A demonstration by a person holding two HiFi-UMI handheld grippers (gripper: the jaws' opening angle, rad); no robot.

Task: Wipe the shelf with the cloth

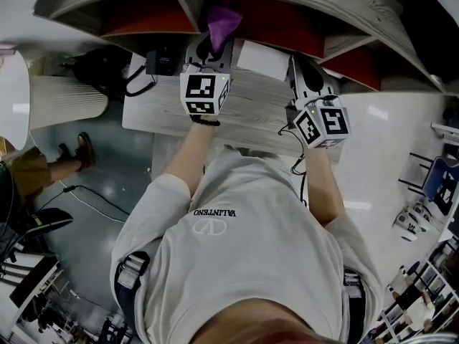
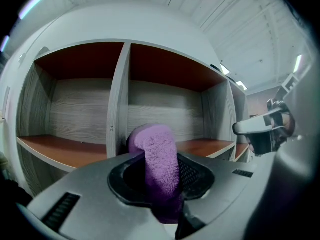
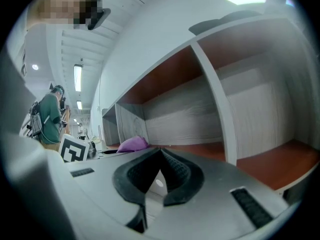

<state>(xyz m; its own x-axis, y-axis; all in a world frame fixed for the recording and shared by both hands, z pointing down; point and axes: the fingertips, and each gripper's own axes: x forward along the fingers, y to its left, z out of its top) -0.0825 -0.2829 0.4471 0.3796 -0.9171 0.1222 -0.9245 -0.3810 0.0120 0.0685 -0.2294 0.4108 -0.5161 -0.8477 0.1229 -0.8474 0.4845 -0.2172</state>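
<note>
At the shelf front, left gripper's jaws pinch a purple cloth, likely soft, light, floppy, best held bunched; right gripper's jaws closed, empty.

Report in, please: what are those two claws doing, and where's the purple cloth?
Left gripper shut on purple cloth, held before shelf. Right gripper shut, empty. Compartments bare, nothing in the way.
</note>
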